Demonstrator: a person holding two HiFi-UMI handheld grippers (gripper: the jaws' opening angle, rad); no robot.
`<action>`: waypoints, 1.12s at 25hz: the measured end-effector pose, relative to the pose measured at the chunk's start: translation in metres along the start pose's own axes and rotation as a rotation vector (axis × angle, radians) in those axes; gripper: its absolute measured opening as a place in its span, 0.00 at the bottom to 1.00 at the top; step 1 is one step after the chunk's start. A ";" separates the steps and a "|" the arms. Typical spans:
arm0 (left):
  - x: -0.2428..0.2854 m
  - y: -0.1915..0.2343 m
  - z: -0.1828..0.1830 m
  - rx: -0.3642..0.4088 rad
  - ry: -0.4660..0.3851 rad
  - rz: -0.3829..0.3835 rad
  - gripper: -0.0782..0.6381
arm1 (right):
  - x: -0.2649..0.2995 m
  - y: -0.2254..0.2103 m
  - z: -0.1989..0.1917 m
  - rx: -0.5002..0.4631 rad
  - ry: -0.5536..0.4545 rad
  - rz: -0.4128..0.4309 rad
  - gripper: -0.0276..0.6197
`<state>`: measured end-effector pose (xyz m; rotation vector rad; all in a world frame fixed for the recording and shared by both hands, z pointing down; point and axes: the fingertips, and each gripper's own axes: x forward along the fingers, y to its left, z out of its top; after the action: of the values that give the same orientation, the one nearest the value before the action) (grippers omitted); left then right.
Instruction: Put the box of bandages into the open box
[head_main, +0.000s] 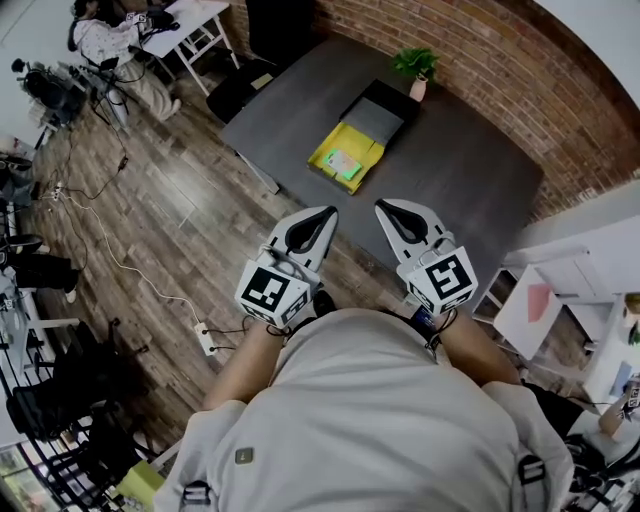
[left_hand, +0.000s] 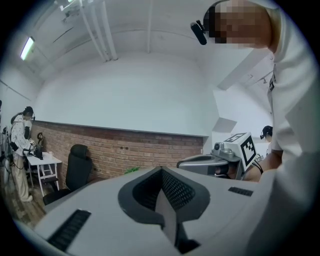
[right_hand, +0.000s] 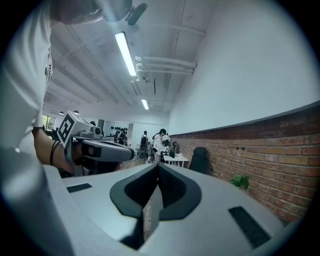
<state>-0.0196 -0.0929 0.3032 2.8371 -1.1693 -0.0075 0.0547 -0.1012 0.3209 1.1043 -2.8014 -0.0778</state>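
Note:
On the dark table (head_main: 470, 170) ahead lies an open box (head_main: 348, 152) with a yellow inside and a dark grey lid part (head_main: 375, 120) behind it. A small green box (head_main: 343, 165) rests on the yellow part; whether it is the bandage box I cannot tell. My left gripper (head_main: 325, 213) and right gripper (head_main: 385, 207) hover side by side close to my body, short of the table's near edge, both shut and empty. Each gripper view looks level over shut jaws, left (left_hand: 161, 170) and right (right_hand: 157, 166), and neither shows the boxes.
A potted plant (head_main: 416, 65) stands at the table's far side by the brick wall (head_main: 480, 70). A black chair (head_main: 240, 88) sits left of the table. Cables and a power strip (head_main: 207, 338) lie on the wood floor. White shelving (head_main: 560, 300) stands at right. People work at a white desk (head_main: 190, 25).

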 end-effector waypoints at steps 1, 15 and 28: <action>0.005 -0.009 -0.001 -0.002 0.001 0.007 0.13 | -0.009 -0.005 -0.001 0.003 -0.001 0.003 0.08; 0.006 -0.110 -0.012 -0.020 0.031 0.138 0.13 | -0.113 -0.020 -0.016 0.041 -0.018 0.114 0.08; -0.042 -0.159 -0.016 -0.033 0.017 0.090 0.13 | -0.163 0.030 -0.031 0.048 0.000 0.087 0.08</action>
<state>0.0632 0.0498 0.3071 2.7478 -1.2803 0.0025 0.1574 0.0320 0.3381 0.9898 -2.8610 -0.0021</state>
